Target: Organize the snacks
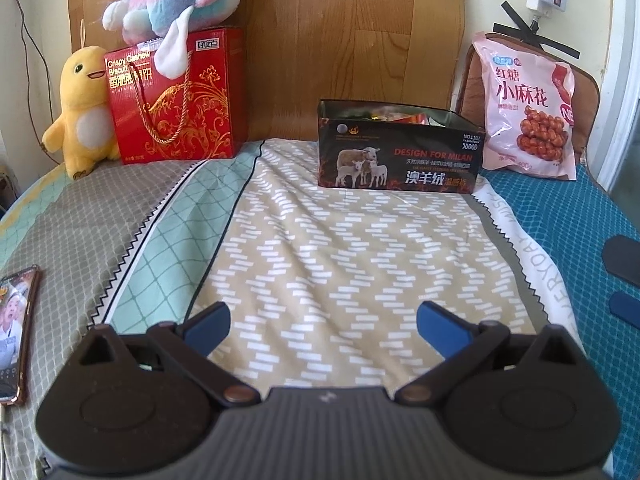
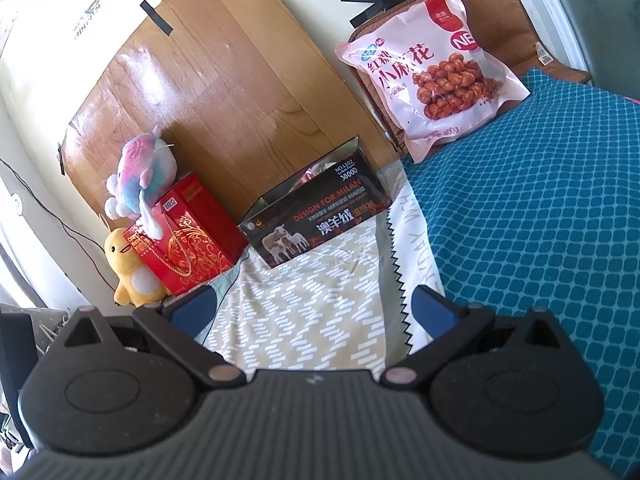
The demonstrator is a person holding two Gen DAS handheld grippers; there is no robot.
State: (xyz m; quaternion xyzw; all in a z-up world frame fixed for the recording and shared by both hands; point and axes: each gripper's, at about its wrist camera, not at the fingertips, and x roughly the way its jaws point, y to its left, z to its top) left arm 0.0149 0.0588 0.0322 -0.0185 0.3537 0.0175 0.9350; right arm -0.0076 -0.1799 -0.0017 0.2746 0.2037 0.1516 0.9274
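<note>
Left gripper (image 1: 323, 322) and right gripper (image 2: 313, 307): fingers spread wide, nothing between, both above bare patterned bedsheet (image 1: 320, 260). Black open-top box (image 1: 398, 148) at 12 o'clock near the wooden headboard (image 1: 320, 40), long side facing the cameras; contents half hidden by the rim, only bright wrappers peeking. Pink snack bag (image 1: 528, 108) at 1 o'clock, upright, leaning on a brown cushion (image 2: 500, 4). Red gift box (image 1: 176, 96) at 11 o'clock under a plush. Phone (image 1: 16, 332) cut off at 9 o'clock.

The black box (image 1: 400, 152) hides most of its contents; the phone (image 1: 16, 332) is cut off by the edge.
</note>
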